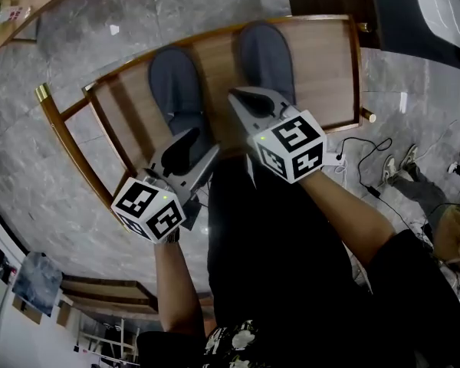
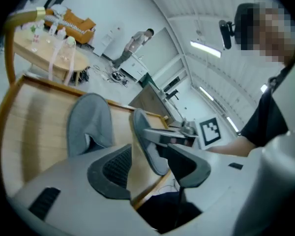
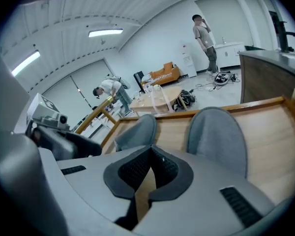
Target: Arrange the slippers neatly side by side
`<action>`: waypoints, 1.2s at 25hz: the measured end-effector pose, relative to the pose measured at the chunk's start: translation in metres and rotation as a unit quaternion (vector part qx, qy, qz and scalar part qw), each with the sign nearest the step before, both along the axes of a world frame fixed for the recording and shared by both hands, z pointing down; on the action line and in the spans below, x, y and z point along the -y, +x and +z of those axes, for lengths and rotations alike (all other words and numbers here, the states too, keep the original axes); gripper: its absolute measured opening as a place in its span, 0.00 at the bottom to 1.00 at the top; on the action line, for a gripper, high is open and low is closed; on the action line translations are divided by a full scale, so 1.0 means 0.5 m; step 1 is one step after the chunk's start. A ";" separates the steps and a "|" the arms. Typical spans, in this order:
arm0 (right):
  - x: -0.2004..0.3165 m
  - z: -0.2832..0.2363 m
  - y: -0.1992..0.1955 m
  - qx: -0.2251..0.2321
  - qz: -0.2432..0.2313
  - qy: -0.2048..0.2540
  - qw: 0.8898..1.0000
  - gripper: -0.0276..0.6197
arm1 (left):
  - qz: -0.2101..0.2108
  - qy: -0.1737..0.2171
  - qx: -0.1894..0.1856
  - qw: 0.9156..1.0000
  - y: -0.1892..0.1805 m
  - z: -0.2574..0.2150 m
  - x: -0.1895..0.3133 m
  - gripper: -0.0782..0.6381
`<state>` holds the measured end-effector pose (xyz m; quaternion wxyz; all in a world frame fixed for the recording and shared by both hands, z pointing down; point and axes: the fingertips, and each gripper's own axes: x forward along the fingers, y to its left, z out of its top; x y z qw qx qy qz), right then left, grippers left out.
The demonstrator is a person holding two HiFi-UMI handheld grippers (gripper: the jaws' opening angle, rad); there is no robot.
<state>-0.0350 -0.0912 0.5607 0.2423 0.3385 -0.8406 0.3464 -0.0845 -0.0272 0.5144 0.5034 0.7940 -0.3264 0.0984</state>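
A large open indoor workspace, more lab or studio than home. It has a grey marble-look floor (image 1: pixel 31 167) with loose cables (image 1: pixel 362 138) trailing over it and a white ceiling with strip lights (image 3: pixel 105 32). An orange sofa (image 3: pixel 164 74), an oval wooden table (image 2: pixel 44 58) and white cabinets (image 3: pixel 231 55) stand around, with a person (image 3: pixel 204 33) beside the cabinets.

Both arms stretch out in front, angled downward. The left gripper (image 1: pixel 190 153) has its fingers (image 2: pixel 110 168) spread wide, holding nothing. The right gripper (image 1: pixel 244 100) sits a bit further ahead, fingers pressed together, empty too.
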 end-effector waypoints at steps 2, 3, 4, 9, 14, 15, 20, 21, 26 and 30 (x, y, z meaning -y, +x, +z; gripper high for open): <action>-0.011 -0.027 0.021 -0.004 0.002 0.018 1.000 0.04 | -0.044 0.015 0.072 0.996 -0.050 0.021 0.027 0.41; -0.018 -0.040 0.030 -0.006 0.001 0.027 1.000 0.04 | -0.064 0.023 0.114 0.991 -0.075 0.035 0.040 0.41; -0.027 -0.053 0.038 -0.008 -0.001 0.035 0.999 0.04 | -0.077 0.029 0.154 0.985 -0.095 0.050 0.053 0.42; -0.064 -0.085 0.083 -0.022 -0.010 0.048 0.999 0.04 | -0.103 0.015 0.227 0.968 -0.115 0.108 0.097 0.43; -0.058 -0.082 0.152 -0.044 0.021 0.044 0.998 0.04 | -0.101 -0.030 0.295 0.950 -0.124 0.168 0.106 0.26; -0.054 -0.082 0.163 -0.046 0.028 0.045 0.998 0.04 | -0.106 -0.036 0.300 0.947 -0.125 0.169 0.106 0.17; -0.033 -0.079 0.203 -0.047 0.055 0.045 0.996 0.04 | -0.140 -0.033 0.242 0.960 -0.086 0.121 0.114 0.15; -0.030 -0.080 0.206 -0.047 0.059 0.046 0.996 0.04 | -0.147 -0.031 0.231 0.961 -0.076 0.110 0.114 0.15; -0.026 -0.083 0.212 -0.044 0.058 0.050 0.996 0.04 | -0.146 -0.037 0.208 0.966 -0.029 0.088 0.107 0.15; -0.023 -0.074 0.227 -0.047 0.058 0.047 0.996 0.04 | -0.133 -0.036 0.214 0.967 0.005 0.102 0.110 0.15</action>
